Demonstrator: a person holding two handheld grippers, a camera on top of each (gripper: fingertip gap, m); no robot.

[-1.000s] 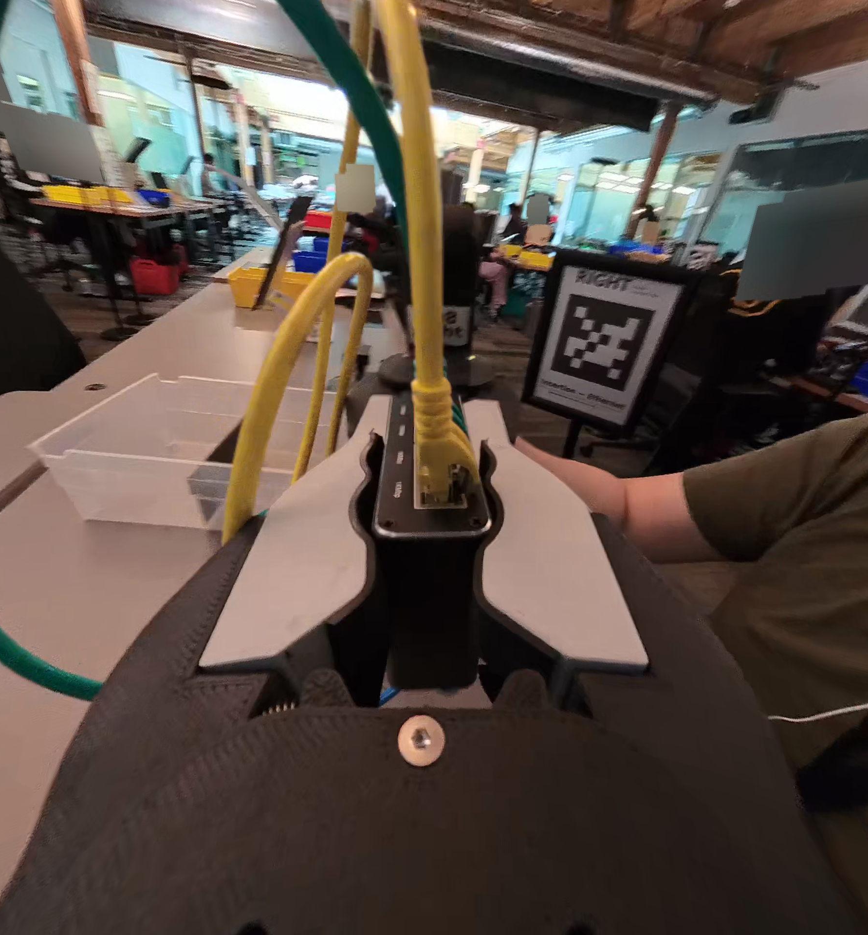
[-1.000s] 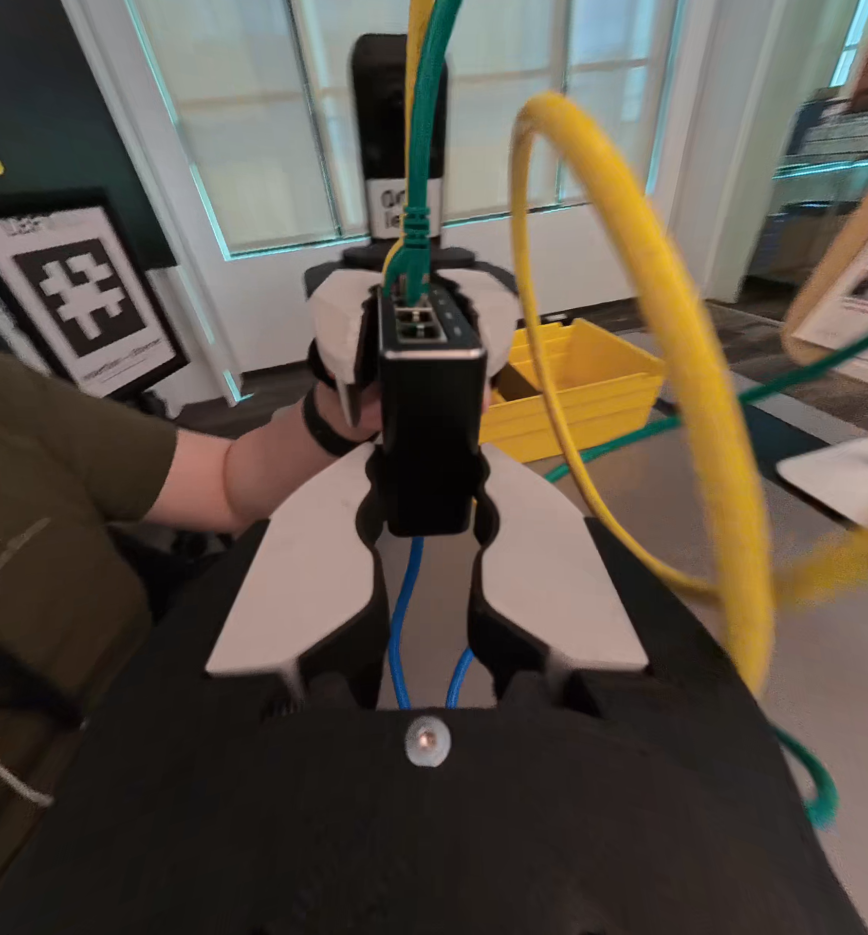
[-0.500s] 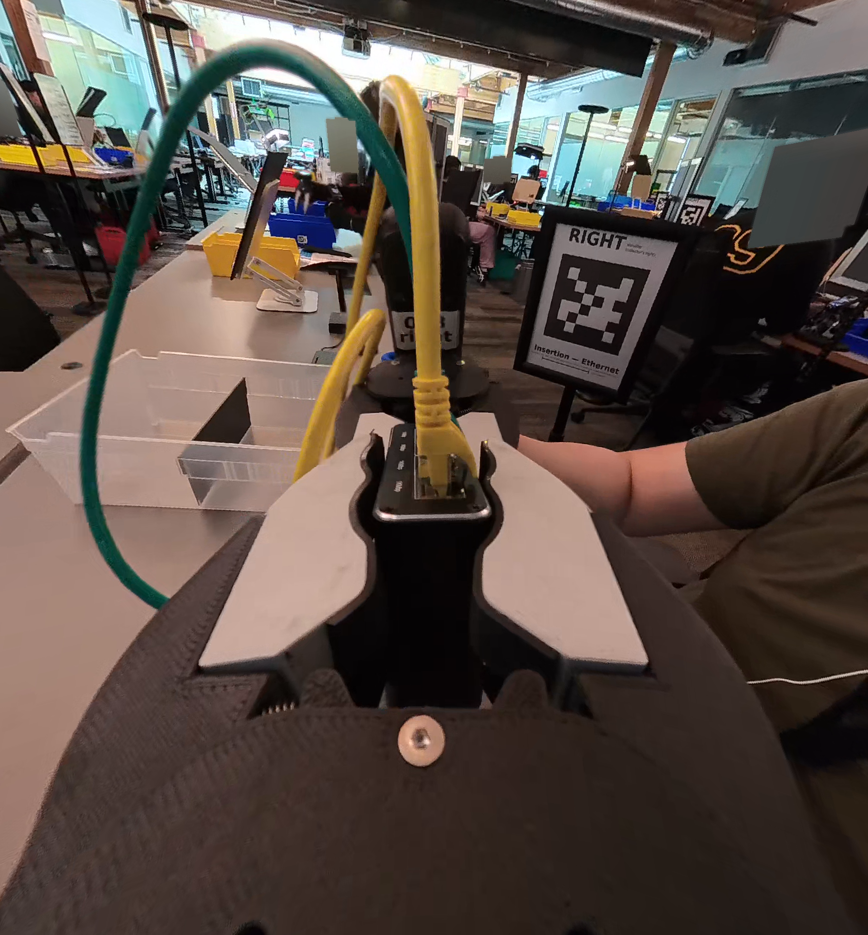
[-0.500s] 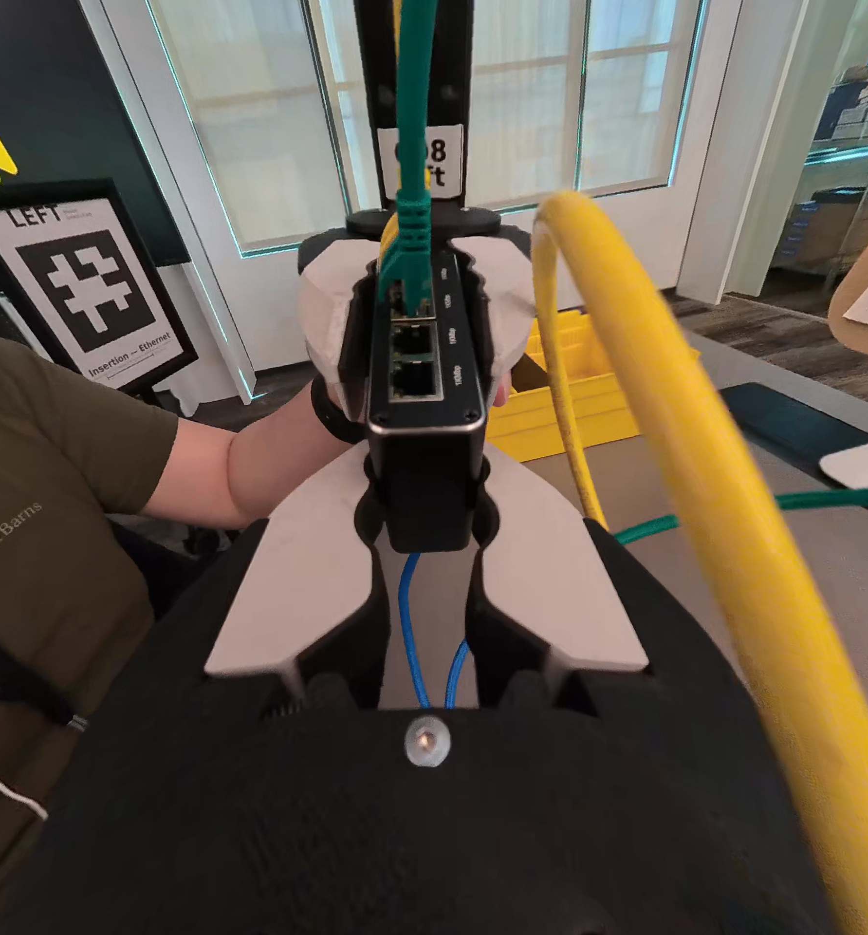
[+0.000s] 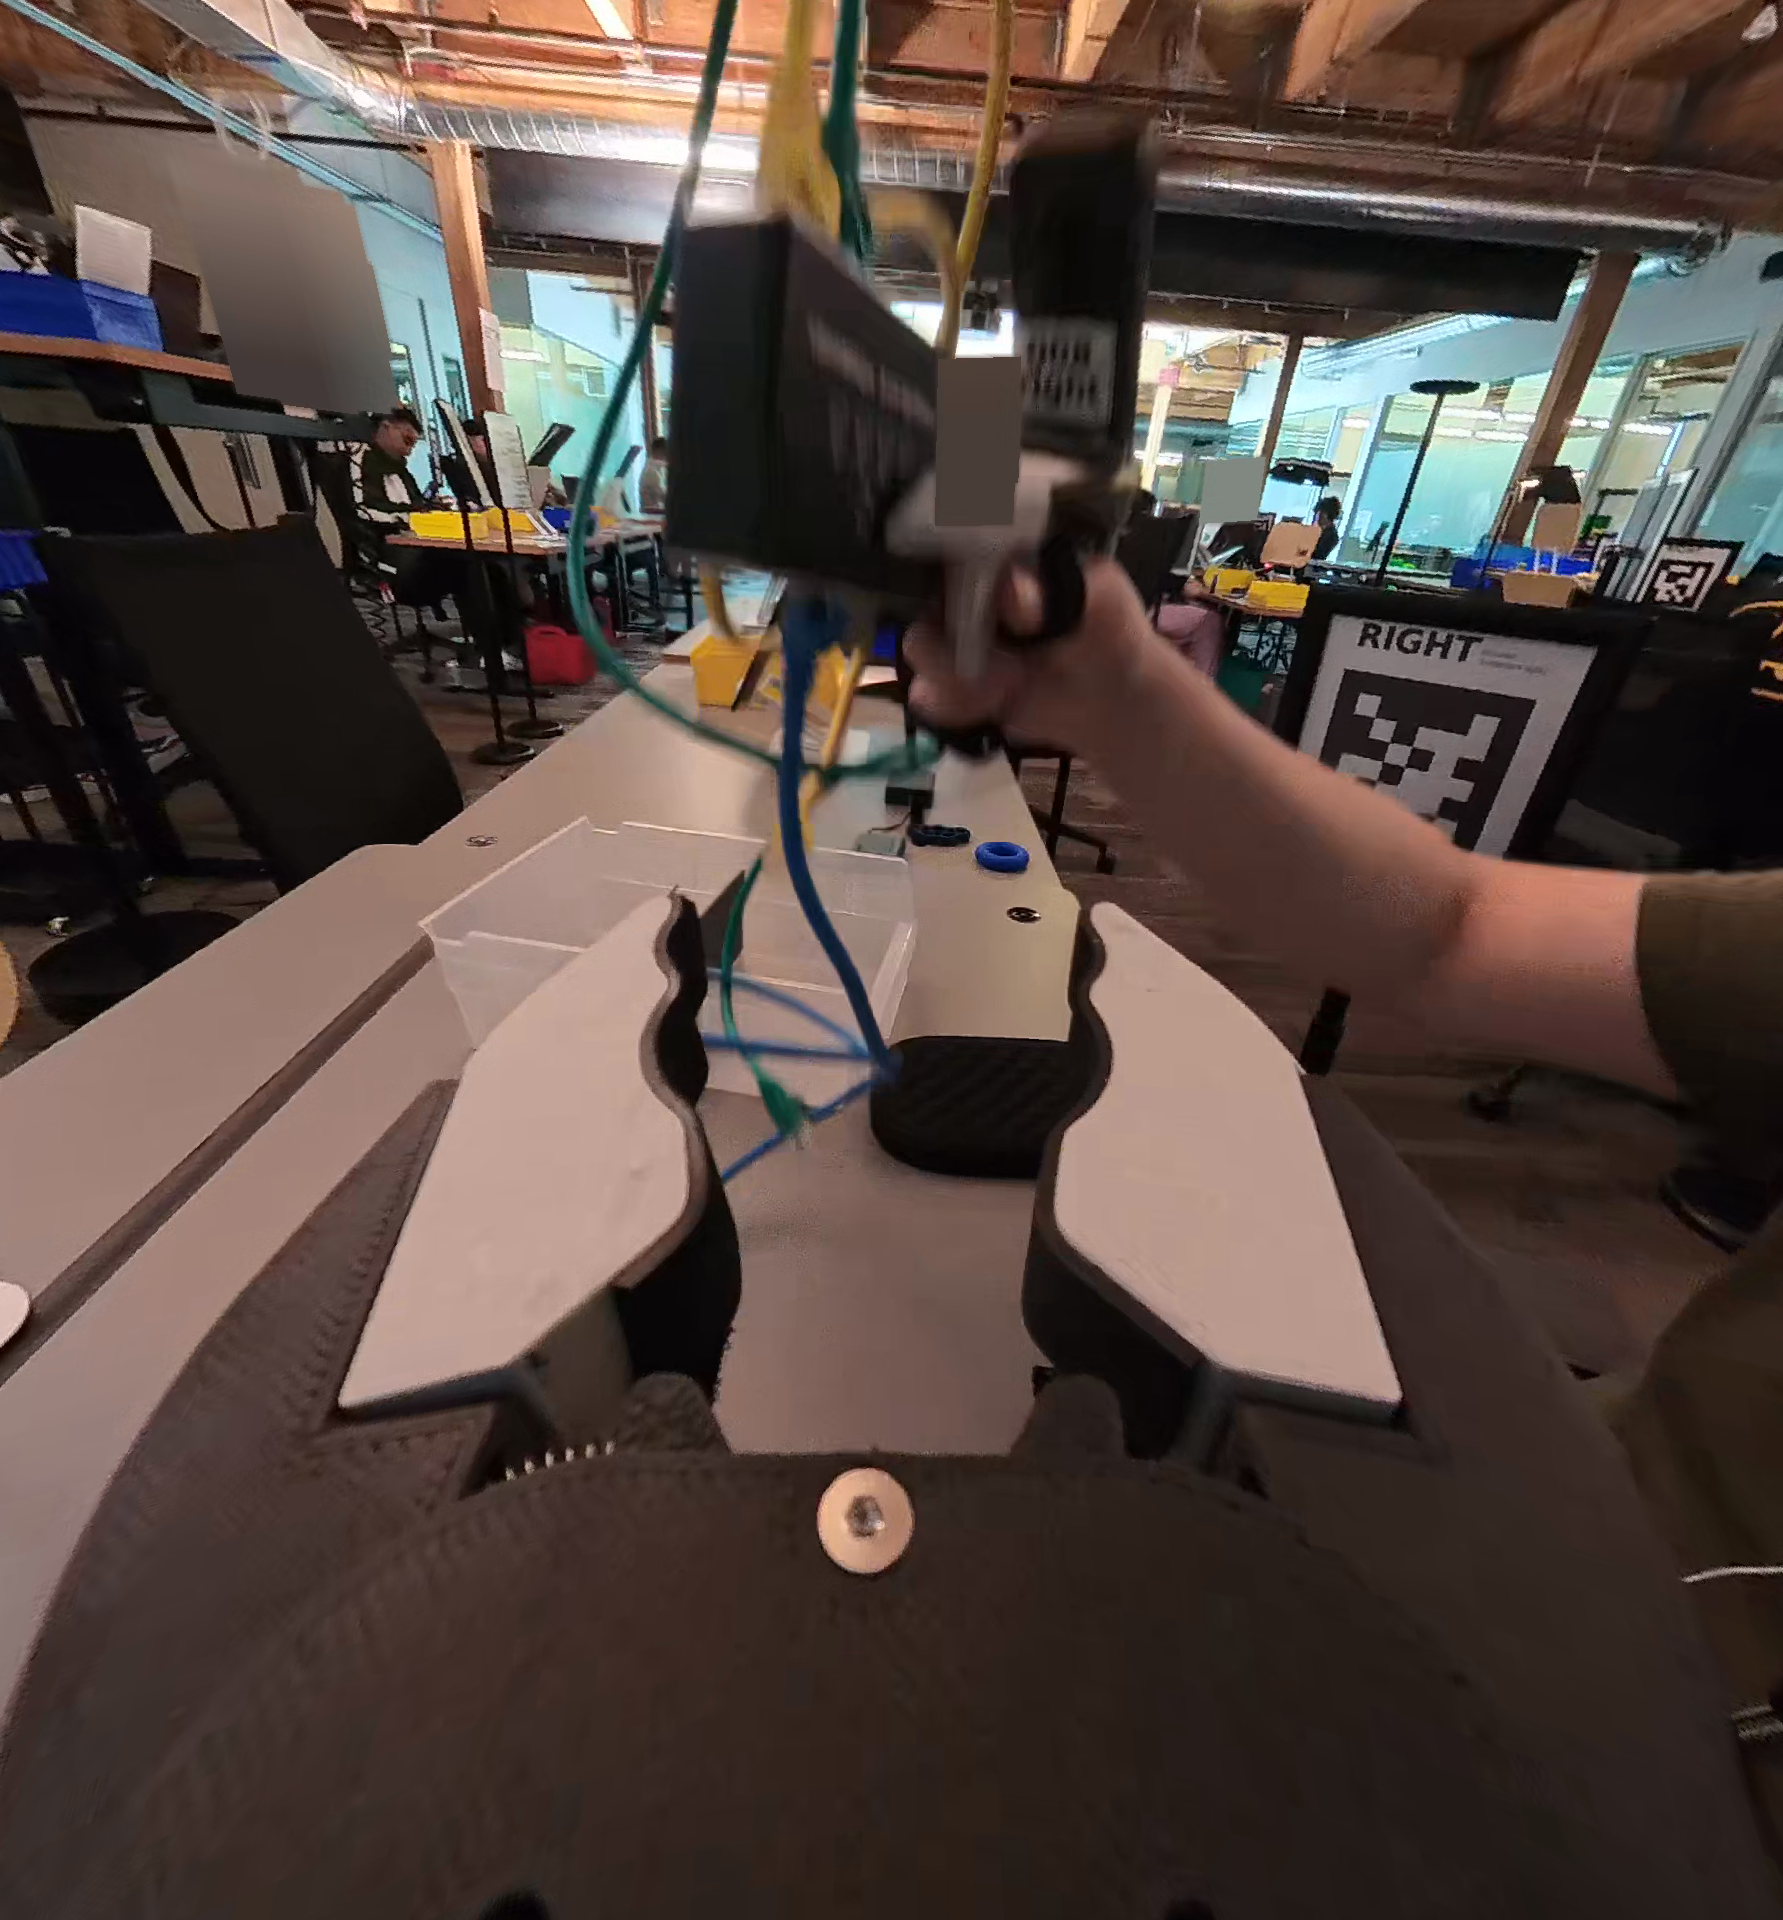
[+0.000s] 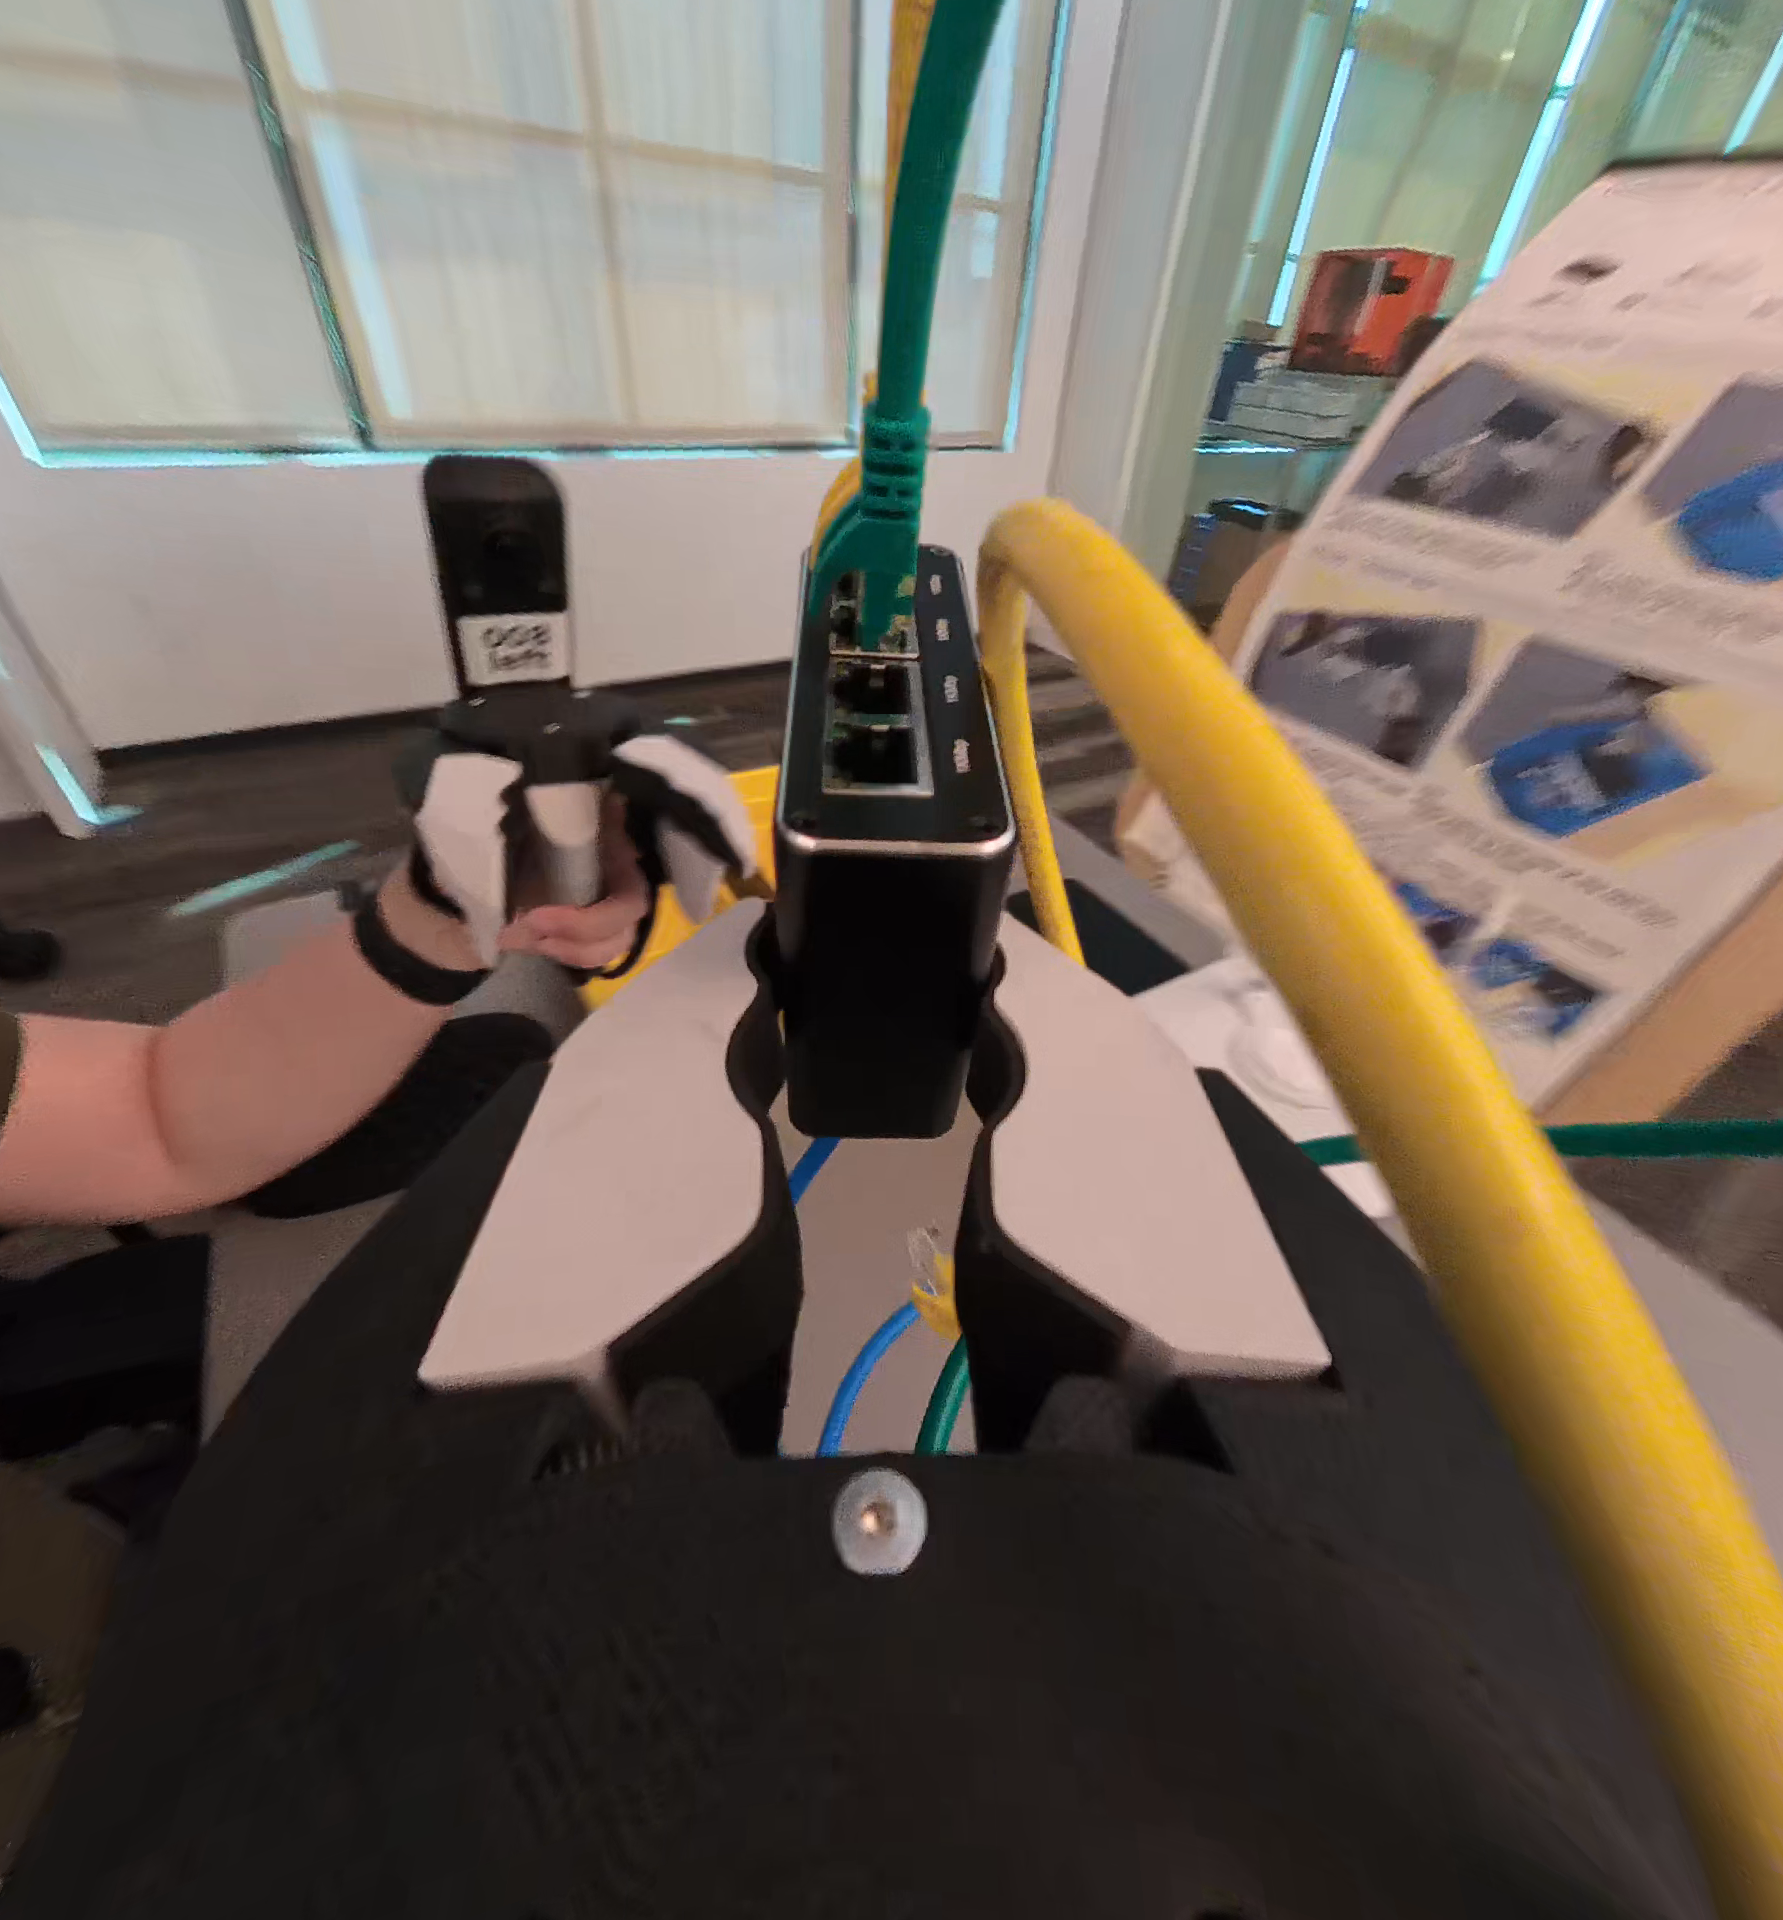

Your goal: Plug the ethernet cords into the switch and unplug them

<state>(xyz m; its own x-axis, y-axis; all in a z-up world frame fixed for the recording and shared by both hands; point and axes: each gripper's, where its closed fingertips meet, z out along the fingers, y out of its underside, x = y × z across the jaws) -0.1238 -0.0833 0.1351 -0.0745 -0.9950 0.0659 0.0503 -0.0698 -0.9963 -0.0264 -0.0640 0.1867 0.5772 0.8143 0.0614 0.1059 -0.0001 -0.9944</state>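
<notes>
A: Switch is clamped in the right gripper alone now; half a second ago both grippers pinched it, one at each end.

B: And the left gripper?

A: It has let go and dropped back. Its fingers stand wide apart with nothing between them, low over the table.

B: What does that mean for the job?

A: I'd judge the left is freed to work the cords while the right steadies the box. The green cord is seated in a far port; the two nearest ports look empty. A second ago a yellow plug sat at the end the left held; whether it is in now I can't tell.

B: What does each camera give that the other lacks?

A: The right wrist view shows the port face close up, and a loose yellow plug lying on the table beneath the switch, beside a blue cord. The yellow cord loops out to the right. The left wrist view shows the switch from below, held high and blurred, cords dangling toward a clear bin farther along the table, with a black pad just ahead.
</notes>
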